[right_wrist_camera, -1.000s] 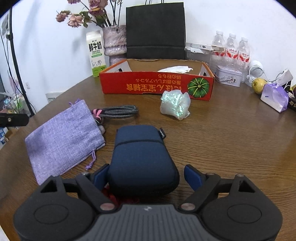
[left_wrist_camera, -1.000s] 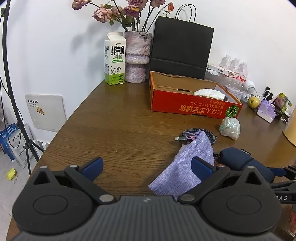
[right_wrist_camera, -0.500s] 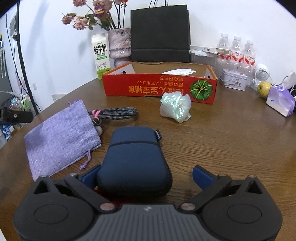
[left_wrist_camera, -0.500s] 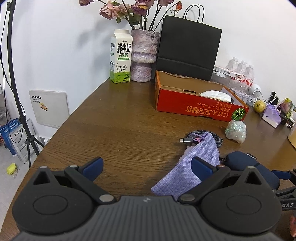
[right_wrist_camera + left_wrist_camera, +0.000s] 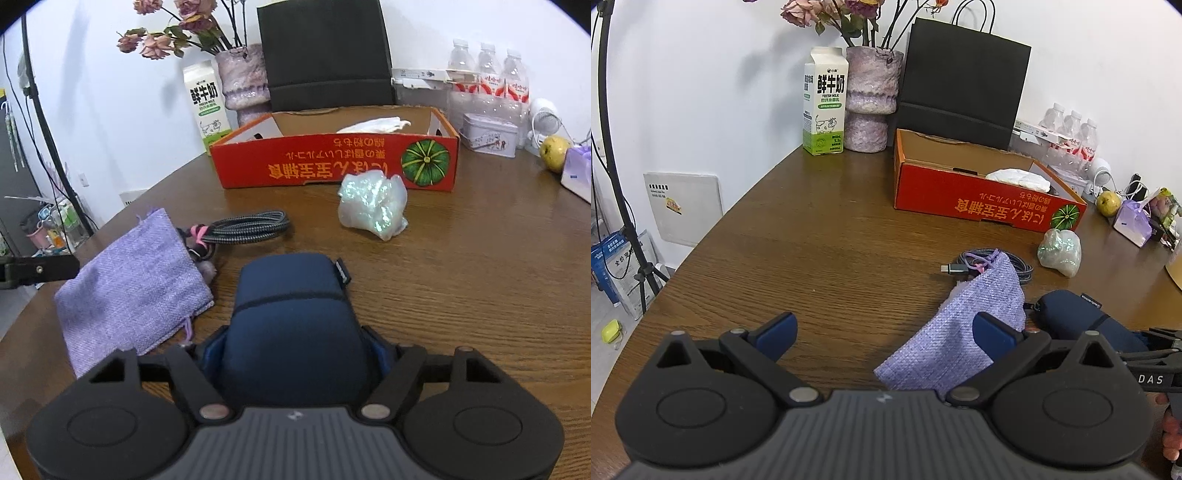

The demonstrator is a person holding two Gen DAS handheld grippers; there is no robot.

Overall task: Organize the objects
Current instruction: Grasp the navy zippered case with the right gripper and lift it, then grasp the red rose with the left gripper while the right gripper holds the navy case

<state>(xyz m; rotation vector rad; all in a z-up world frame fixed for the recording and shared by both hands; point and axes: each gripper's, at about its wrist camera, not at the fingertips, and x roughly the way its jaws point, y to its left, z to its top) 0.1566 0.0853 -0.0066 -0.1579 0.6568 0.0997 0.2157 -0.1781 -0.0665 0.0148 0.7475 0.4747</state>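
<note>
My right gripper [image 5: 293, 356] is shut on the near end of a navy zip case [image 5: 291, 314], both fingers pressed to its sides; the case also shows in the left wrist view [image 5: 1082, 317]. A purple cloth pouch [image 5: 129, 288] lies left of the case, and also shows in the left wrist view [image 5: 960, 332]. A coiled braided cable [image 5: 247, 230] and an iridescent crumpled bag [image 5: 373, 205] lie ahead. The red cardboard box [image 5: 332, 166] stands behind, holding a white cloth [image 5: 373, 123]. My left gripper [image 5: 884, 332] is open and empty above the table, the pouch by its right finger.
A milk carton [image 5: 823, 103], a vase of dried roses [image 5: 871, 99] and a black paper bag [image 5: 960, 77] stand at the back. Water bottles [image 5: 487, 74], a tin [image 5: 489, 134], an apple [image 5: 554, 153] and a purple packet [image 5: 1132, 223] crowd the right. The table's curved edge runs left.
My right gripper has closed from open onto the navy case. The left gripper has drawn back and risen a little, staying open.
</note>
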